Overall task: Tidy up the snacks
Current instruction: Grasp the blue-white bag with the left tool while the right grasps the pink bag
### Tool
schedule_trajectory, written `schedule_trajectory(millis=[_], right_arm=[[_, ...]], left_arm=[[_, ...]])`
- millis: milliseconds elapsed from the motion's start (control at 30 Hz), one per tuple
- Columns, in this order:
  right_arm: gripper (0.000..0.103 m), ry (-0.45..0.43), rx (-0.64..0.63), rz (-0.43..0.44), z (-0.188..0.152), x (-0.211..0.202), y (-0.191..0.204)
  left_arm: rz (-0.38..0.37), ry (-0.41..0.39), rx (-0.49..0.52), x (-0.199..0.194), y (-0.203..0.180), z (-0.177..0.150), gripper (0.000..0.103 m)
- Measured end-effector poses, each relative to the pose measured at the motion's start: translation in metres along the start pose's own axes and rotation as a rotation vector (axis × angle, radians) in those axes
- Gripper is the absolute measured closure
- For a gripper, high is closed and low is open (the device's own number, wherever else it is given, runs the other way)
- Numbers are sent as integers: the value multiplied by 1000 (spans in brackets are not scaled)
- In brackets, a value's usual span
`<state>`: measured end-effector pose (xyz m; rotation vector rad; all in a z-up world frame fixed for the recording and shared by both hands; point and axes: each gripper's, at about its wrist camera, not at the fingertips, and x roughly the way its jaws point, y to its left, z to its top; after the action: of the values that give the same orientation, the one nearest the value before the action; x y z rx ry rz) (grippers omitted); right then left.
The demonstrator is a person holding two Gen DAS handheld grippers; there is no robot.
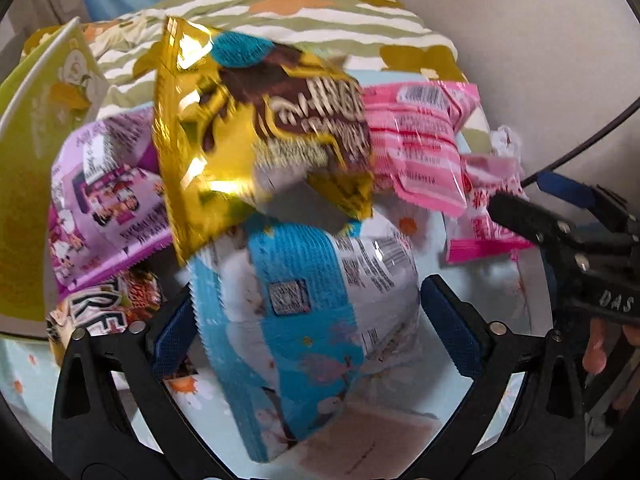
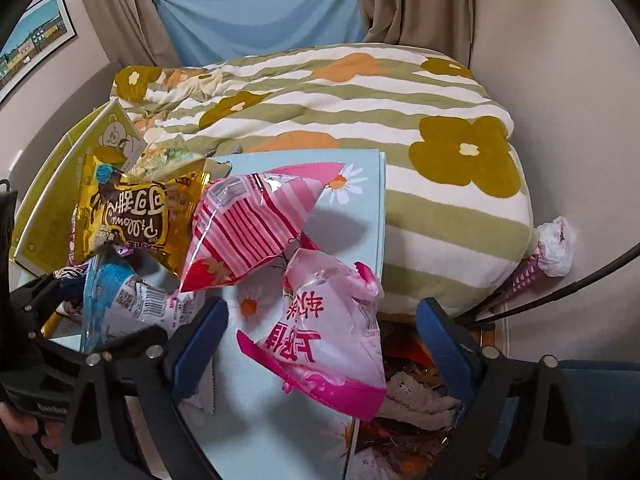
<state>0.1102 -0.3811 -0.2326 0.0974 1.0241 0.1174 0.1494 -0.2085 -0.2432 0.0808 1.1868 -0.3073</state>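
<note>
I am holding my left gripper (image 1: 308,316) with its jaws standing wide around the blue-and-white packet (image 1: 304,300), the blue pads not pressing it. My right gripper (image 2: 320,344) is gaping the same way around the pale pink packet (image 2: 332,336), pads clear of it too. Both packets are lying on the light blue daisy-print board (image 2: 280,420), which is resting on the bed. Just beyond, the gold packet (image 1: 240,128) is leaning over the blue one, with the purple packet (image 1: 100,192) to its left and the striped pink packet (image 2: 248,228) to its right. A yellow-green box (image 2: 60,176) is standing at the far left. Behind everything, the striped flower quilt (image 2: 400,128) is bunching up below beige curtains (image 2: 416,4) and a blue sheet (image 2: 260,16).
</note>
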Motion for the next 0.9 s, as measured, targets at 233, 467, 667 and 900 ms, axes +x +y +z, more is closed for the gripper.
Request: schedule_trajectory(millis=[233, 467, 667, 900], right_arm=[[16, 13, -25, -2, 1, 10, 4], [23, 26, -58, -15, 0, 22, 11], [35, 46, -77, -35, -5, 30, 15], [66, 58, -94, -35, -9, 31, 15]], left_arm=[[-48, -2, -36, -4, 6, -10, 26], [-60, -10, -32, -12, 8, -16, 29], [-61, -23, -21, -17, 6, -16, 30], [-64, -33, -10, -22, 6, -15, 33]])
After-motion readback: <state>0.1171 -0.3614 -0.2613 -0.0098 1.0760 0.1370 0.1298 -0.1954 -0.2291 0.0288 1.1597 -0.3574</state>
